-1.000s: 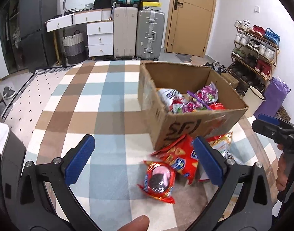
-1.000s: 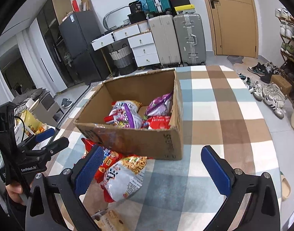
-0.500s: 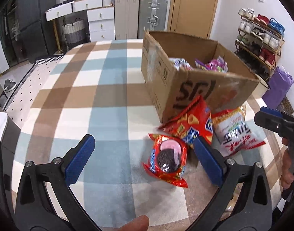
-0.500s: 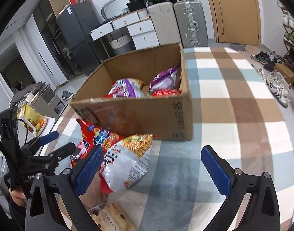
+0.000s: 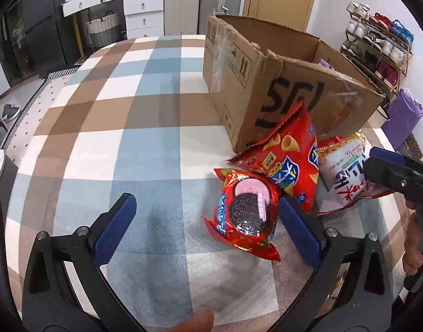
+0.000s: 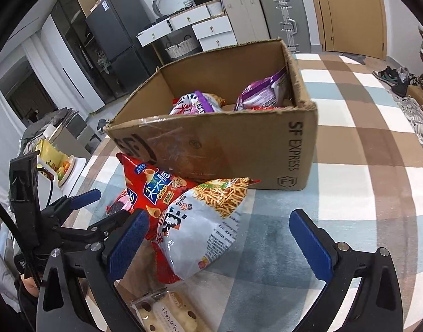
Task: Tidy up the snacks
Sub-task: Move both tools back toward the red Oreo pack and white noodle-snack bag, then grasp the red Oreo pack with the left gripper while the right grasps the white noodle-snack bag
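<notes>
A cardboard box [image 5: 291, 88] stands on the checked tablecloth and holds several snack bags [image 6: 200, 103]. In front of it lie a red cookie pack [image 5: 246, 210], a red corn-cone chip bag [image 5: 286, 152] and a white noodle-snack bag [image 5: 344, 171]. My left gripper [image 5: 205, 221] is open low over the table, its right finger beside the cookie pack. My right gripper [image 6: 219, 238] is open around the white noodle-snack bag [image 6: 203, 229], with the chip bag [image 6: 153, 185] just behind its left finger. A clear-wrapped pastry pack [image 6: 167, 312] lies near the table edge.
The checked tablecloth [image 5: 134, 127] spreads left of the box. The left gripper shows in the right wrist view [image 6: 81, 213]; the right gripper shows in the left wrist view [image 5: 399, 171]. Suitcases [image 5: 219, 2], drawers and a shoe rack [image 5: 377, 38] stand beyond the table.
Both grippers have dropped lower and moved closer to the loose snacks in front of the box. Both stay open. The snacks have not moved.
</notes>
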